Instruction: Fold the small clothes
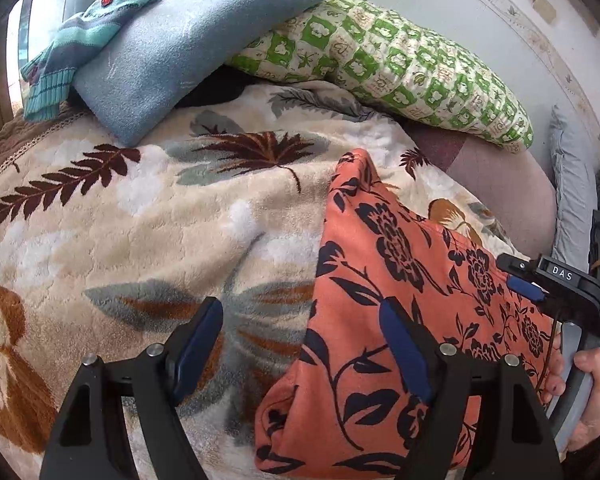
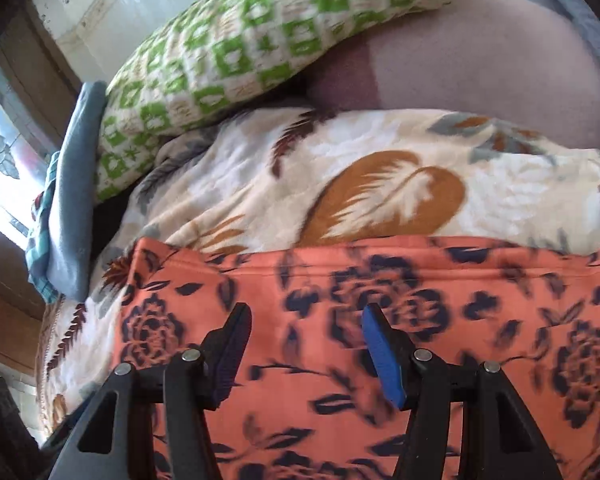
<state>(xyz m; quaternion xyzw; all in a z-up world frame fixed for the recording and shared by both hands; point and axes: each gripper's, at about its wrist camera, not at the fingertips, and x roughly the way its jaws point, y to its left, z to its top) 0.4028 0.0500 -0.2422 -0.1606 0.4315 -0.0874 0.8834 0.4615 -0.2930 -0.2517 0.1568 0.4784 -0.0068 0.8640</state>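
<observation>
An orange garment with a dark flower print (image 1: 364, 364) (image 2: 472, 320) lies on a cream leaf-patterned blanket (image 1: 140, 220) (image 2: 380, 184). My left gripper (image 1: 300, 316) is open just above it. Its left finger is over the blanket and its right finger over the garment's left part, so the cloth's edge lies between the jaws without being pinched. My right gripper (image 2: 304, 320) hovers open above the garment, with nothing pressed between its blue pads. In the left wrist view the right gripper (image 1: 518, 276) shows at the garment's right side, held by a hand (image 1: 592, 392).
A light blue garment (image 1: 180, 40) (image 2: 76, 184) and a teal striped knit (image 1: 80, 36) are piled at the back left. A green checked pillow (image 1: 400, 64) (image 2: 240, 48) lies behind the blanket. A mauve sheet (image 1: 500, 168) (image 2: 480, 60) and the wall are to the right.
</observation>
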